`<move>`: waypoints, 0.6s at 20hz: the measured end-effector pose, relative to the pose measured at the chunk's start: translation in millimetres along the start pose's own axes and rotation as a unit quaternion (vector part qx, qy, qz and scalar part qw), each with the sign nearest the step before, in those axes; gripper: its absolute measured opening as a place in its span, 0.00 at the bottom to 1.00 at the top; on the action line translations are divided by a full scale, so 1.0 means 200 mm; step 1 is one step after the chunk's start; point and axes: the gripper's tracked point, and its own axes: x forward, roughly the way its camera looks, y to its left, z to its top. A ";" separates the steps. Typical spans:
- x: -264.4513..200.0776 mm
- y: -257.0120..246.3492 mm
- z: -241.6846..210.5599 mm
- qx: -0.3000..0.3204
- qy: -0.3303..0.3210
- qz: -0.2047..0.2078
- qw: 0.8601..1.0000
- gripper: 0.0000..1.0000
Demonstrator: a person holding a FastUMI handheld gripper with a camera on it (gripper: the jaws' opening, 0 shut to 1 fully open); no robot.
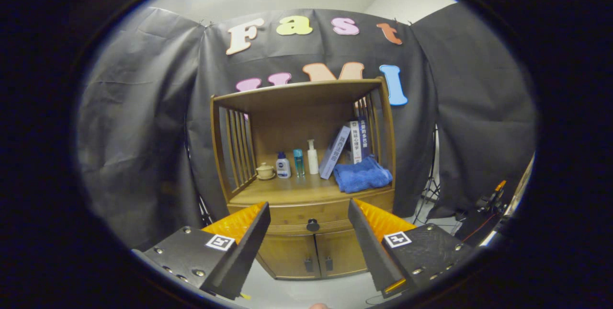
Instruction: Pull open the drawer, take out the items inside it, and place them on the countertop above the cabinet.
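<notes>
Fingers spread wide, nothing between them; gripper [309,218] aimed square at wooden cabinet [306,246]. Dead ahead at twelve o'clock, centred in the gap, well apart from the tips: drawer knob [312,225] on closed drawer [306,213], long axis running nine to three. Above, countertop [292,191] with blue towel [361,177] toward one o'clock, bottles [298,161] near twelve. Probably needs a straight advance onto the knob.

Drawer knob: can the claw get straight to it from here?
Probably yes. The claw is open and holds nothing, and the drawer knob sits beyond its fingers, lined up with the gap between them. Nothing stands in front of the closed drawer, so moving forward looks unobstructed.
</notes>
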 end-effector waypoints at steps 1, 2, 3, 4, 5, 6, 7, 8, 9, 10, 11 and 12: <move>-0.01 -0.01 0.00 0.004 0.002 -0.001 1.000 0.98; -0.02 -0.03 0.02 0.007 0.001 -0.003 1.000 0.98; -0.03 -0.05 0.03 0.010 -0.001 -0.006 1.000 0.98; -0.03 -0.07 0.04 0.012 -0.002 -0.009 1.000 0.98; -0.03 -0.09 0.04 0.013 -0.002 -0.011 1.000 0.98; -0.03 -0.10 0.04 0.014 -0.002 -0.012 1.000 0.98; -0.02 -0.10 0.03 0.013 -0.001 -0.012 1.000 0.98; 0.00 -0.11 0.02 0.013 0.000 -0.011 1.000 0.98; 0.02 -0.10 0.01 0.010 0.000 -0.006 1.000 0.98; 0.06 -0.09 -0.02 0.004 0.004 -0.001 1.000 0.98; 0.09 -0.09 -0.06 -0.003 0.010 0.004 1.000 0.98; 0.14 -0.08 -0.10 -0.010 0.013 0.010 1.000 0.98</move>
